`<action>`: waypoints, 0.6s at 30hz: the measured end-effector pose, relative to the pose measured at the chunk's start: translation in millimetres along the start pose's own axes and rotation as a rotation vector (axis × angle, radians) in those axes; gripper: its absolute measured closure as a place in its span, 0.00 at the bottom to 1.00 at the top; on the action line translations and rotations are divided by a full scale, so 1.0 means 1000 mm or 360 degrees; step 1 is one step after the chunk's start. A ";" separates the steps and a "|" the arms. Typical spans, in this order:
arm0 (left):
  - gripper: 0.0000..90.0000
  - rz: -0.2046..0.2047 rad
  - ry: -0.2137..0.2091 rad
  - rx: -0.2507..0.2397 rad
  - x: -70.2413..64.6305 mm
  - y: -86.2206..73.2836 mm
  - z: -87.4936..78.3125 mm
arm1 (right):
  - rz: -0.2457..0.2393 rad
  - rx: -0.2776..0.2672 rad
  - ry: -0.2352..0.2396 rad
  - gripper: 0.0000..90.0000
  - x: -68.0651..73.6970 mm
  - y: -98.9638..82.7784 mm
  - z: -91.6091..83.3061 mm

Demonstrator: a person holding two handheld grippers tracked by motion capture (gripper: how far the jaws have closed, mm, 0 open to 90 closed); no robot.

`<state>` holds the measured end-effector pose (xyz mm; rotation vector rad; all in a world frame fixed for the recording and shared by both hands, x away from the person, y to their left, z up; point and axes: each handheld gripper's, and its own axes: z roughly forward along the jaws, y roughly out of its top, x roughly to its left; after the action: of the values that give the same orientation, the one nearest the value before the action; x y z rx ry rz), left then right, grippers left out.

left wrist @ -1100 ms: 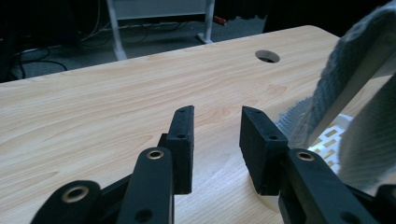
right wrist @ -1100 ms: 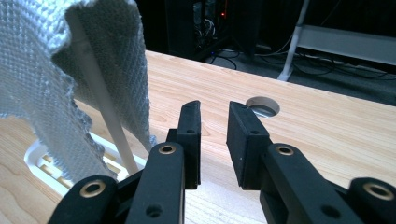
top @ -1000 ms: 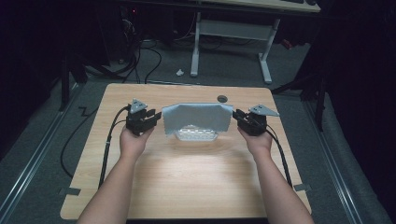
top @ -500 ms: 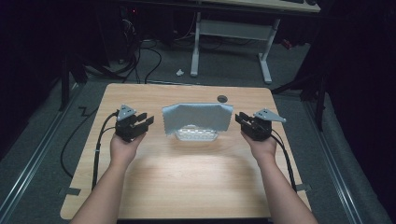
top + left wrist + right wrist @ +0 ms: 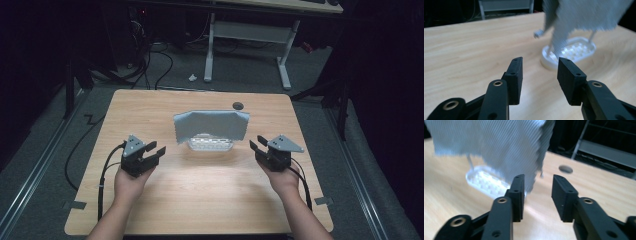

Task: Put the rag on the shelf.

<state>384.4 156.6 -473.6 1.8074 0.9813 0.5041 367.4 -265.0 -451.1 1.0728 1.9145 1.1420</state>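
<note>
two forearms come in at the near edge of the one wooden table [image 5: 200, 200], each hand carrying one gripper. taking the white rack [image 5: 207, 145] as the landmark: the left gripper [image 5: 152, 150] sits nearer than the rack and off to its left, well apart from it, jaws spread with nothing between them. the right gripper [image 5: 257, 146] sits off to the rack's right, about level with its near rim, also apart from it, and its jaws stand released too, gripping nothing. both pairs of jaws have just been opening.

in the left gripper view the two black jaws [image 5: 539, 75] frame bare wood, the oval white rack [image 5: 571, 53] lying beyond them. in the right gripper view the jaws [image 5: 537, 195] point toward the rack [image 5: 486, 182] and the cloth's edge, without touching it.

one grey cloth [image 5: 211, 125] hangs draped over the rack, spread wide and standing up off the table; it seems to rest on thin upright rods, though the blur makes that hard to confirm. behind the rack, one round dark hole [image 5: 238, 105] sits in the table top.
</note>
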 end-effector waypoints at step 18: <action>0.55 0.0199 -0.0287 0.0318 -0.094 -0.066 -0.018 | -0.0180 0.0318 0.0187 0.49 0.091 -0.074 -0.034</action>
<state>290.5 103.6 -517.0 2.0639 0.8213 0.3205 274.9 -218.3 -515.8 1.0053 2.1898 0.9863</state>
